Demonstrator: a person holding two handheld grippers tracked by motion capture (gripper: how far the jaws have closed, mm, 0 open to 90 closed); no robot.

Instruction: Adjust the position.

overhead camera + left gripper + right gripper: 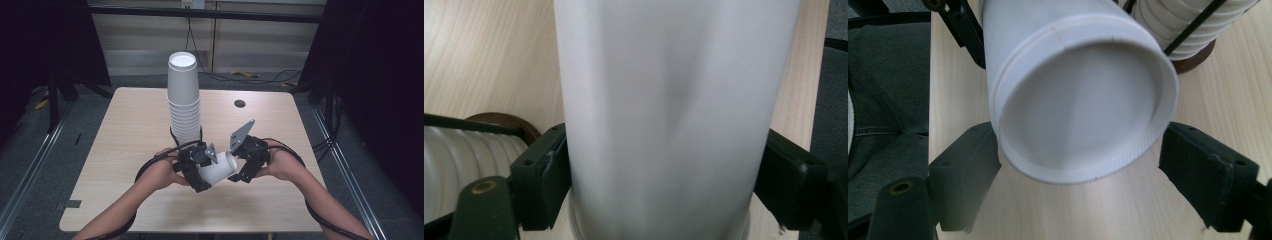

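left claw (200, 167) clamps cup (220, 169); right claw (239, 167) spread

In your left gripper view, the cup (669, 120) runs past the top and bottom edges; the stack (459, 165) is cut off at left.

A: Obstacles? 
B: Tall cup stack (183, 100) mid-table (280, 200), just beyond both grippers.
A: Free room? 
B: Left, right and near tabletop bare; small dark hole (240, 103) far right.

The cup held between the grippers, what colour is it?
Plain white cup, clearest in the right gripper view.
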